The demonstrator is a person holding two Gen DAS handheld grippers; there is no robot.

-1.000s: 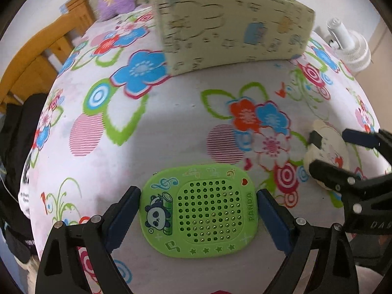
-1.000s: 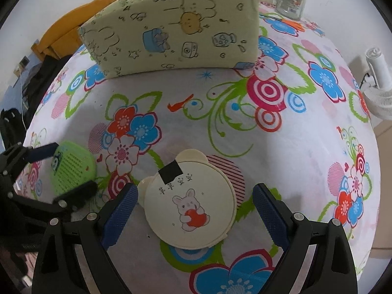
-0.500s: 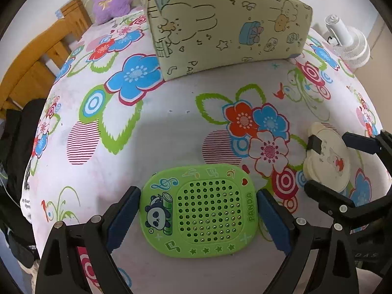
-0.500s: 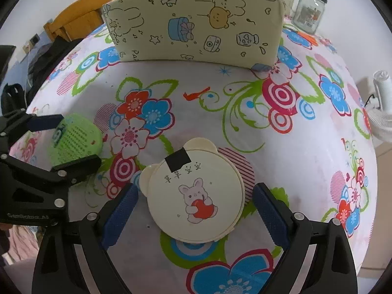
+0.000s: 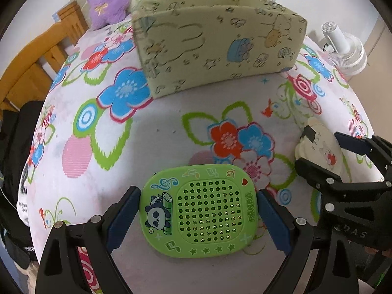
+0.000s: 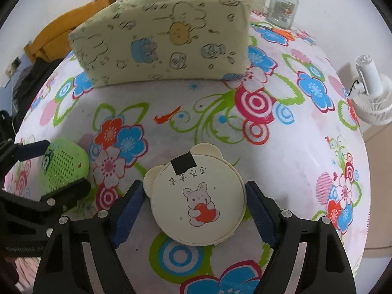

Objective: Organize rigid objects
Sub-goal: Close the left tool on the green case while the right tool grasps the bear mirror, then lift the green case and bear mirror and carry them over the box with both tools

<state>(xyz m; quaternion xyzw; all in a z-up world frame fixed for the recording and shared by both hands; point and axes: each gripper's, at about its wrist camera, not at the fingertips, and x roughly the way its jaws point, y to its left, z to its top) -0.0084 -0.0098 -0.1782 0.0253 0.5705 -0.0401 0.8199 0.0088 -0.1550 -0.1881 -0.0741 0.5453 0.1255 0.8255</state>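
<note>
The green case (image 5: pixel 198 210) looks like matt moulded plastic, its middle pierced with rows of small holes. The round cream box (image 6: pixel 198 201) is smooth plastic with a faint sheen and a matt black tape patch at 11 o'clock on its lid. The tablecloth (image 6: pixel 281 171) is soft printed cloth. The storage box (image 6: pixel 159 41) at 12 o'clock seems fabric-covered, though blurred. The jar (image 6: pixel 281 7) is clear glass; the chair (image 5: pixel 31 61) is varnished wood.

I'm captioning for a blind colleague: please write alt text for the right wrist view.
The right tool, its jaws closing, straddles a cream bear-eared round case lying on a floral tablecloth. At left, the left tool flanks a green panda case; a cartoon-print cushion stands behind.
</note>
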